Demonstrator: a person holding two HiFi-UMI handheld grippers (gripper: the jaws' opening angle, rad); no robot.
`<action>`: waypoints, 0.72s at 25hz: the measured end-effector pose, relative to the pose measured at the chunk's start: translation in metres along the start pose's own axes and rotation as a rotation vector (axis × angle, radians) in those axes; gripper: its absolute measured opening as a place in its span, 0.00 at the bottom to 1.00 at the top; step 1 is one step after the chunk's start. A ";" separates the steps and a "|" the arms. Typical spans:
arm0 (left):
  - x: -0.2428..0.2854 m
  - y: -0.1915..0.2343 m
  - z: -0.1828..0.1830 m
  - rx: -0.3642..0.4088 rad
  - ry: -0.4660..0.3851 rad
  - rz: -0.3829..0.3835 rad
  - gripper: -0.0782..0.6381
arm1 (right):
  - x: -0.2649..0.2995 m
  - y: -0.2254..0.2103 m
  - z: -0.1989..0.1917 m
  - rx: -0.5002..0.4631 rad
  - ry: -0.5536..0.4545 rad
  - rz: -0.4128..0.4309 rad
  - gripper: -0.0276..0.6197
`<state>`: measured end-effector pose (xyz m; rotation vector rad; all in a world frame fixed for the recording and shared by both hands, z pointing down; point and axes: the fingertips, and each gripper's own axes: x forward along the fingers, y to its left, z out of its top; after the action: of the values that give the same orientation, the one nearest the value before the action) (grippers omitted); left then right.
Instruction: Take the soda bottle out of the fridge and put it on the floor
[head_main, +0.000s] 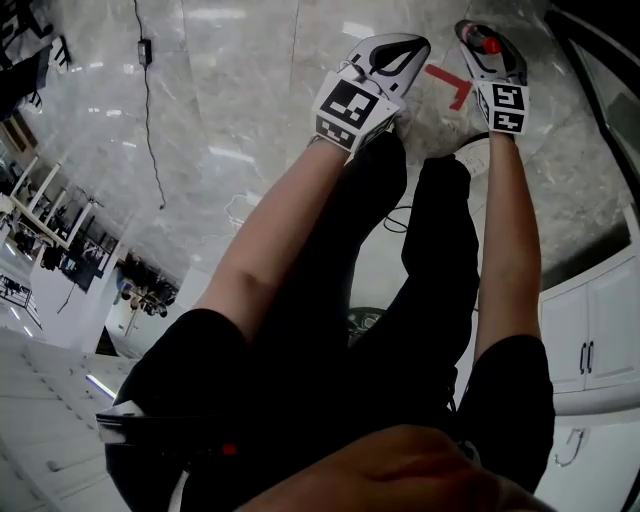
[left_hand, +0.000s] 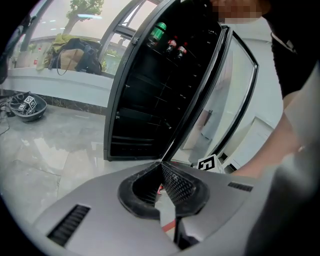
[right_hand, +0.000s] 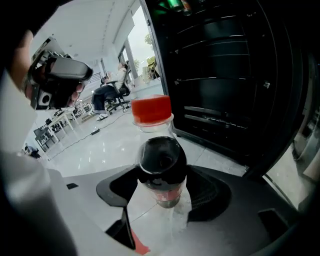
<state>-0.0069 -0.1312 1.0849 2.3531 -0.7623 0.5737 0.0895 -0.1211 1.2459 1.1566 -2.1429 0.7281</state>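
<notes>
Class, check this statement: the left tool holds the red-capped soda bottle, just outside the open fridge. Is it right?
Not quite: the side is wrong. The right tool holds the red-capped soda bottle, just outside the open fridge; the right gripper view shows it between the jaws. The left tool is shut on nothing, as the left gripper view shows.

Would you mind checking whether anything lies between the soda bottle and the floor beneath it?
Nothing visible does. The right gripper holds the soda bottle above the floor, and only flat red tape shows beneath it. The open fridge stands off to the side.
</notes>
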 end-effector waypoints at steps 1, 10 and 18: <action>0.000 0.002 -0.003 -0.002 0.002 0.001 0.11 | 0.004 0.000 -0.006 -0.009 0.010 0.000 0.52; -0.013 0.006 -0.010 -0.008 0.012 0.022 0.11 | 0.011 0.024 -0.013 -0.128 0.057 0.038 0.52; -0.025 -0.009 0.016 0.012 -0.021 0.026 0.11 | -0.006 0.028 0.005 -0.112 0.056 0.075 0.52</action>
<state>-0.0158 -0.1262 1.0559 2.3670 -0.8024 0.5677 0.0665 -0.1079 1.2328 0.9906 -2.1611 0.6564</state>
